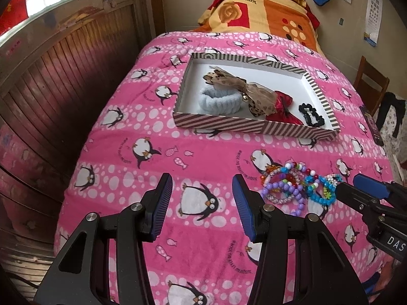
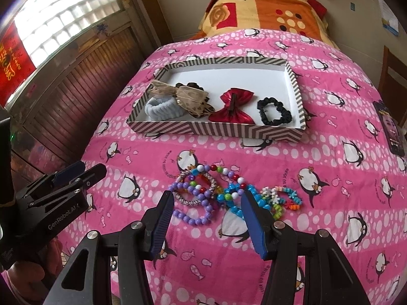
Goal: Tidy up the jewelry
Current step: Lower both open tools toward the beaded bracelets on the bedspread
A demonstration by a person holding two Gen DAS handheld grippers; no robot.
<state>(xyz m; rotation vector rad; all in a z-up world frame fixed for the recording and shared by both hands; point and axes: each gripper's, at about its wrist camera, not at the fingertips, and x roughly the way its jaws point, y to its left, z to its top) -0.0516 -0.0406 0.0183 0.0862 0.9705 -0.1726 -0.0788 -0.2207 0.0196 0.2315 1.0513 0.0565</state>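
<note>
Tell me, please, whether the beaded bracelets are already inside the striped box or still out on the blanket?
Out. The beaded bracelets lie heaped on the pink blanket, in front of the striped box.

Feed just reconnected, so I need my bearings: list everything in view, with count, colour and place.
striped box: one, brown-and-white outside, white inside, mid-bed
hair bows: two in the box, one red, one tan sheer
headband: one, pale blue, box's left end
scrunchie: one, black, box's right end
beaded bracelets: a tangled multicoloured pile, count unclear, on the blanket in front of the box
penguin blanket: one, pink, covering the bed
folded quilt: one, orange, red and yellow, far end
left gripper: open, over bare blanket
right gripper: open, at the bracelets
</note>
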